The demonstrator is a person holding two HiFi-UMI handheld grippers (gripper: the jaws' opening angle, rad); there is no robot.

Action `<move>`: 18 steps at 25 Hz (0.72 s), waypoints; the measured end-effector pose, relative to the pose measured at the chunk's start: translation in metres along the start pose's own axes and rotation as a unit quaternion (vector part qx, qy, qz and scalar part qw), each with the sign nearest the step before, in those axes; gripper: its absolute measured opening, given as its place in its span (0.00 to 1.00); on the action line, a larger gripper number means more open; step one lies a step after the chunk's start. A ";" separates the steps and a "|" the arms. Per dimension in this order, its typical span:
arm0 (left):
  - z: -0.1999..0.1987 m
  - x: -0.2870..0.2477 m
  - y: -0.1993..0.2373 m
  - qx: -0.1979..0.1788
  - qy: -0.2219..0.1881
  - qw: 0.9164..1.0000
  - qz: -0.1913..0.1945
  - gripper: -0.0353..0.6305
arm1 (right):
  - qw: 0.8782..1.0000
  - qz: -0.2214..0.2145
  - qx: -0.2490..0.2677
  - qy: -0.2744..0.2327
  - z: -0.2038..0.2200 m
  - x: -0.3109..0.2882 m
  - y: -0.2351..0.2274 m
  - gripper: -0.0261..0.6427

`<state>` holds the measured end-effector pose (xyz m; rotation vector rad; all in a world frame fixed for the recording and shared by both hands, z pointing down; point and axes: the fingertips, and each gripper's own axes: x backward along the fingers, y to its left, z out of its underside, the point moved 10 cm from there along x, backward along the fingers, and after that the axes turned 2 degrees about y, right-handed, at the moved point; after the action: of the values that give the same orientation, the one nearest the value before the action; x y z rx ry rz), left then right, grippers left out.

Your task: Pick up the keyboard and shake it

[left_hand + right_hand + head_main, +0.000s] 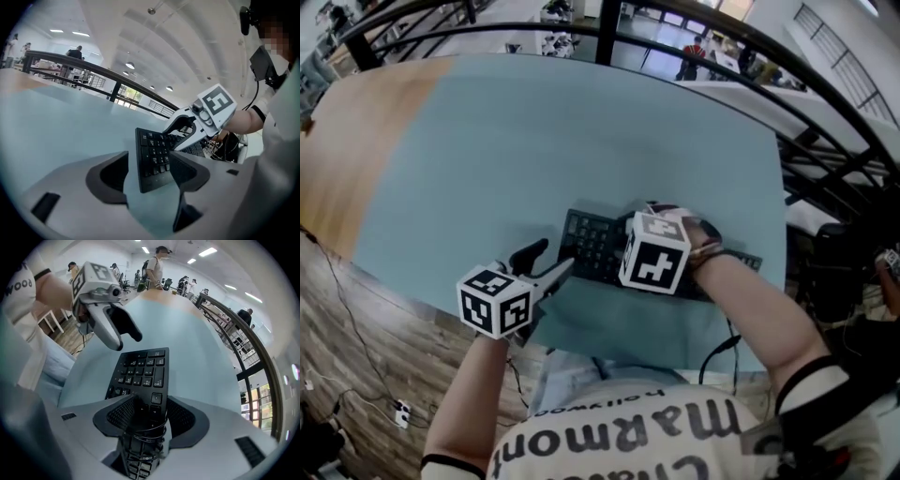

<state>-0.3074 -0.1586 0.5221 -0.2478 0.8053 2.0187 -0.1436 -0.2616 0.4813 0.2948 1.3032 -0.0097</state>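
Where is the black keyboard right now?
In the head view the keyboard is near the front edge of the blue table, right of centre. The right tool is clamped on it, and the left tool, open, is at its left end.

Keyboard point(140, 369) matt black plastic; table cover point(581, 141) smooth matt cloth (tabletop point(366, 141) wood-grained).

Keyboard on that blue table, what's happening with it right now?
A person is working two hand-held tongs on a black keyboard on the blue table. The right tongs are clamped across the keyboard partway along its length. The left tongs stand open around its left end, not gripping. The keyboard looks to be resting on the table, so the lift and shake are not yet done.
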 end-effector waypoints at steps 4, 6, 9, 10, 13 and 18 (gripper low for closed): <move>-0.002 -0.016 0.004 -0.046 0.067 0.996 0.029 0.55 | 0.999 0.029 0.025 0.012 -0.006 0.001 0.018 0.40; 0.001 -0.025 0.002 -0.071 0.098 0.992 0.039 0.55 | 0.998 0.045 0.045 0.009 -0.013 0.006 0.023 0.40; 0.002 -0.034 0.001 -0.092 0.116 0.988 0.053 0.55 | 0.996 0.061 0.060 0.008 -0.016 0.011 0.030 0.40; 0.002 -0.037 0.000 -0.093 0.116 0.987 0.063 0.55 | 0.996 0.067 0.062 0.007 -0.016 0.012 0.033 0.40; 0.001 -0.041 -0.004 -0.105 0.120 0.982 0.098 0.55 | 0.994 0.084 0.066 0.005 -0.018 0.014 0.040 0.40; 0.001 -0.047 -0.008 -0.060 0.099 0.979 0.169 0.53 | 0.992 0.106 0.068 0.007 -0.019 0.018 0.049 0.39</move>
<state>-0.2743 -0.1873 0.5416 -0.4079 0.8975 2.3942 -0.1488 -0.2071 0.4702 0.5504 1.2822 0.0844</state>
